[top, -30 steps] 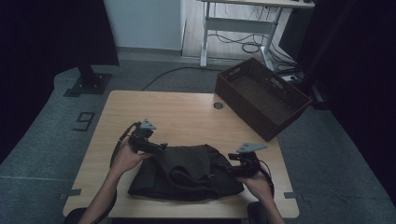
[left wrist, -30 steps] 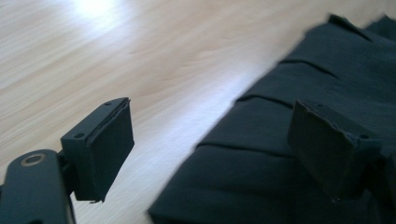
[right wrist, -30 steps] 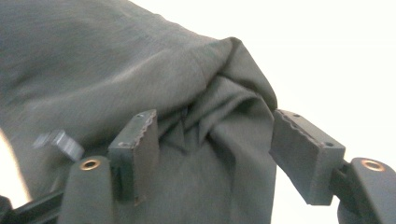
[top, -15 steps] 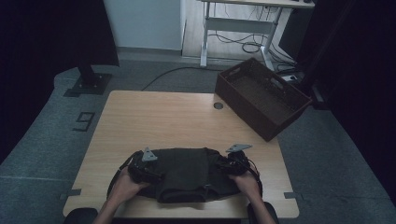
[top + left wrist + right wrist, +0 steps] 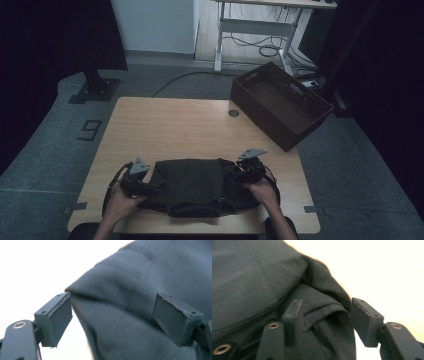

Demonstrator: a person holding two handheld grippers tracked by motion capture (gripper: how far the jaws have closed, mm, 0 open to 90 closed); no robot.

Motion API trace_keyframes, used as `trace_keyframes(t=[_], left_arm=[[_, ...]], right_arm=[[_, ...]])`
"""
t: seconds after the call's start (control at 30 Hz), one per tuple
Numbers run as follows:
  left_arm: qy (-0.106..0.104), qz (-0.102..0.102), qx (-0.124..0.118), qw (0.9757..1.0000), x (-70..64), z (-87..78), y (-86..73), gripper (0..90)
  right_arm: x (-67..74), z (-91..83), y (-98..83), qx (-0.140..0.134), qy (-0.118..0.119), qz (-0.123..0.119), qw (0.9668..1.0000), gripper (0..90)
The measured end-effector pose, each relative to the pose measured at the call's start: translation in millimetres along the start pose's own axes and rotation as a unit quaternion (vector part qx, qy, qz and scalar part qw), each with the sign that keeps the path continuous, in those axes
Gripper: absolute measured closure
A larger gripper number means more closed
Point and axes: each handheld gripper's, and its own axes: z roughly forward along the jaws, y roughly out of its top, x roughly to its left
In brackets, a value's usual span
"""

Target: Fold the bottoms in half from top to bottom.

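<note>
At the near edge of the desk (image 5: pixel 165 125) lies a folded dark garment (image 5: pixel 192 186), between the two hands. The left hand-held gripper (image 5: pixel 112 320) stands wide at the garment's left end, cloth between its pads but not pinched. The right hand-held gripper (image 5: pixel 324 320), whose jaws have just been opening, straddles a bunched fold at the right end without pressing it.

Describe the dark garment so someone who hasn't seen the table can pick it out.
Start at the light wooden table. At its near edge, between the person's two hand-held grippers, lies the dark garment, folded into a rough rectangle. The only other large dark thing is the brown crate at the far right corner, rigid and open-topped; the garment is soft, flat cloth.
</note>
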Motion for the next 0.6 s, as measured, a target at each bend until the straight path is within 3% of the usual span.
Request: trace_keyframes(t=[0.07, 0.1, 0.13, 0.2, 0.27, 0.4, 0.5, 0.6], left_arm=[[0.001, 0.001, 0.03, 0.9996, -2.2, 11.8, -10.5, 15.5], [0.004, 0.003, 0.04, 0.9992, -3.6, 15.8, -12.9, 15.5], [0.004, 0.001, 0.041, 0.9991, -4.2, 18.1, -13.9, 15.6], [0.004, -0.002, 0.047, 0.9989, -3.6, 20.0, -13.3, 15.6], [0.011, 0.004, 0.048, 0.9988, -3.4, 20.2, -12.8, 15.7], [0.011, -0.007, 0.045, 0.9989, 0.0, 20.7, -14.7, 15.9], [0.007, -0.018, 0.043, 0.9989, 3.7, 20.9, -16.6, 15.9], [-0.001, -0.024, 0.04, 0.9989, 6.7, 21.0, -18.5, 15.7]], right_arm=[[0.7, 13.1, -0.9, 0.023, -0.001, -0.008, 0.9997, 55.6], [0.3, 18.4, -1.8, 0.026, 0.0, -0.004, 0.9997, 65.8], [-0.1, 19.9, -2.2, 0.025, 0.001, 0.006, 0.9997, 75.9], [-2.1, 19.9, -1.7, 0.017, 0.004, 0.028, 0.9995, 83.5], [-4.5, 15.3, 2.0, 0.011, -0.011, 0.042, 0.999, 84.8], [-15.9, 9.5, 8.4, 0.005, -0.03, 0.073, 0.9969, 85.1], [-27.0, 22.0, 3.7, 0.021, -0.035, 0.097, 0.9944, 85.1], [-35.0, 26.8, -0.9, 0.008, -0.016, 0.121, 0.9924, 84.7]])
